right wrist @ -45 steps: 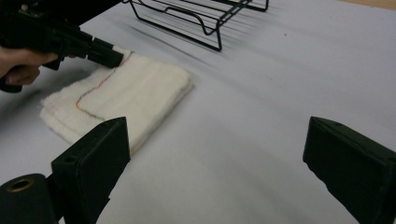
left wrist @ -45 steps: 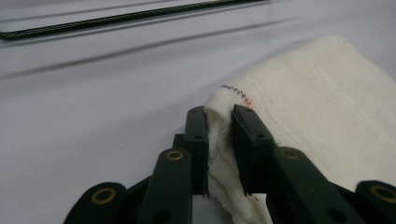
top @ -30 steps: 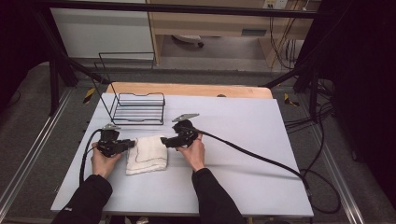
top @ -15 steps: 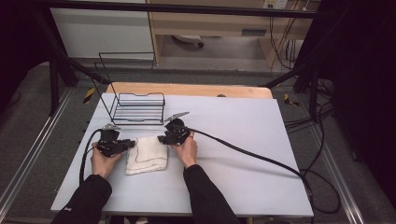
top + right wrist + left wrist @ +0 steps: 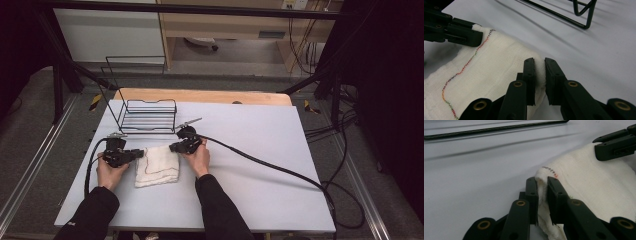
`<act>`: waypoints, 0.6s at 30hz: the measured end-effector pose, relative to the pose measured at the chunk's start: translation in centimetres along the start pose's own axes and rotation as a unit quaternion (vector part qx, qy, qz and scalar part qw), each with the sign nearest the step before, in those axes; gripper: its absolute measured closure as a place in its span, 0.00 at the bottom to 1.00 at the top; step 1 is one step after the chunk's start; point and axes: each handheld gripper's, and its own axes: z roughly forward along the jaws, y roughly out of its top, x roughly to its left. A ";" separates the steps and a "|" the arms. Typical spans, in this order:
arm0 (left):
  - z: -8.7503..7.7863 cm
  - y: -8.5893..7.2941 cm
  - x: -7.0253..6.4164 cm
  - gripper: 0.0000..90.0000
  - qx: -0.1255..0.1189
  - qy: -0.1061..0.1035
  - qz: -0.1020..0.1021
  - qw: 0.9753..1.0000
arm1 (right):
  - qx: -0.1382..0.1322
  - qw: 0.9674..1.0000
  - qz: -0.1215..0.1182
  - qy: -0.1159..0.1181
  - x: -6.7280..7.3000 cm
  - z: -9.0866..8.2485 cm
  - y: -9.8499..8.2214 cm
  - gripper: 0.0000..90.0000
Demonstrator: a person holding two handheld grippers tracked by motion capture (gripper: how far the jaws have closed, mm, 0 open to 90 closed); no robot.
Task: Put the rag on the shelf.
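- We count one white cloth (image 5: 157, 166), folded flat on the table (image 5: 260, 150), between our two grippers.
- Our left gripper (image 5: 542, 187) pinches the cloth's corner at nine o'clock, jaws nearly closed on it.
- Our right gripper (image 5: 539, 72) clamps the corner at two o'clock likewise.
- One wire rack (image 5: 148, 116) stands at twelve o'clock from the cloth.

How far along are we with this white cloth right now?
Done: the white cloth lies folded on the table, and both far corners are pinched, one by the left tongs, the other by the right tongs. In hand: both sets of tongs are shut on the cloth, with the corners barely raised. Left, probably: another fold or a move toward the wire rack, which stands apart behind it.
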 end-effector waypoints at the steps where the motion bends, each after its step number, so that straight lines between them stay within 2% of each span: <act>1: -0.1 0.0 0.0 0.89 0.000 -0.001 0.000 1.000 | -0.002 1.000 -0.002 -0.001 0.1 -0.1 0.0 0.91; 7: -1.2 0.1 -0.3 0.90 -0.035 -0.004 0.001 0.999 | -0.025 1.000 -0.015 -0.003 0.9 -1.3 0.3 0.92; 11: -2.7 -0.1 -0.8 0.90 -0.068 -0.012 0.003 0.998 | -0.045 0.999 -0.031 -0.003 1.9 -2.7 0.5 0.92; 12: -3.1 -0.1 -0.9 0.90 -0.075 -0.012 0.005 0.997 | -0.059 0.997 -0.040 -0.003 2.5 -3.4 0.5 0.92; 13: -3.5 -0.1 -1.0 0.90 -0.082 -0.013 0.007 0.997 | -0.059 0.997 -0.040 -0.003 2.5 -3.4 0.5 0.92; 18: -5.1 0.0 -1.7 0.90 -0.113 -0.015 0.011 0.993 | -0.092 0.994 -0.056 -0.003 3.8 -5.0 0.5 0.92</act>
